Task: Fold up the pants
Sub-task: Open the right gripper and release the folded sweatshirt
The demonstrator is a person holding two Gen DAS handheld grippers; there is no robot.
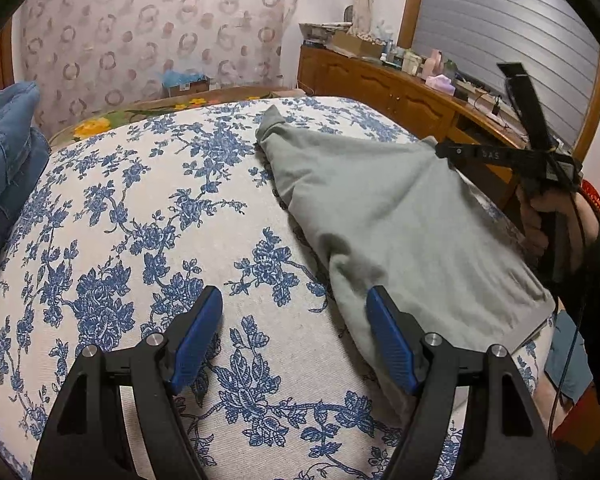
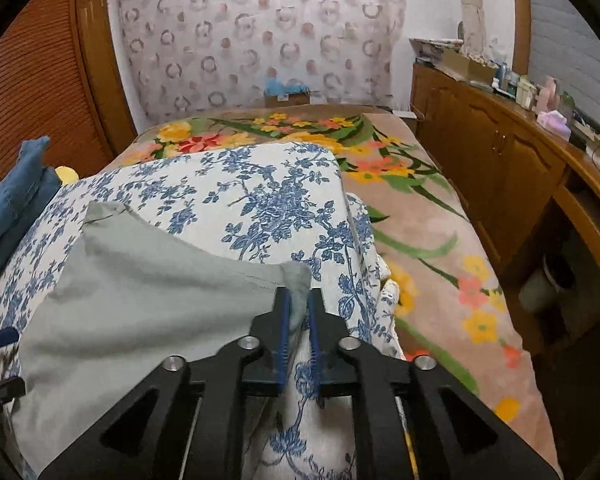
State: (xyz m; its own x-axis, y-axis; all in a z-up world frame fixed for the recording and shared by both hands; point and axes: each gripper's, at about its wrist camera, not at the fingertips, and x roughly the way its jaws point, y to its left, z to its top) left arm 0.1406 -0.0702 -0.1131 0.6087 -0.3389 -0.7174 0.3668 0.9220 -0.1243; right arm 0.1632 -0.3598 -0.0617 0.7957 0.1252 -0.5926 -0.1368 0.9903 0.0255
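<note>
Grey-green pants lie on a blue floral bedspread. In the left wrist view my left gripper is open, low over the bedspread, its right finger touching the near edge of the pants. My right gripper shows there at the far right, pinching a corner of the pants and lifting it. In the right wrist view my right gripper is shut on that corner of the pants, which drape down to the left.
Folded blue jeans lie at the bedspread's left edge. A flowered blanket covers the bed to the right. A wooden cabinet with clutter on top stands along the right wall. A patterned curtain hangs behind.
</note>
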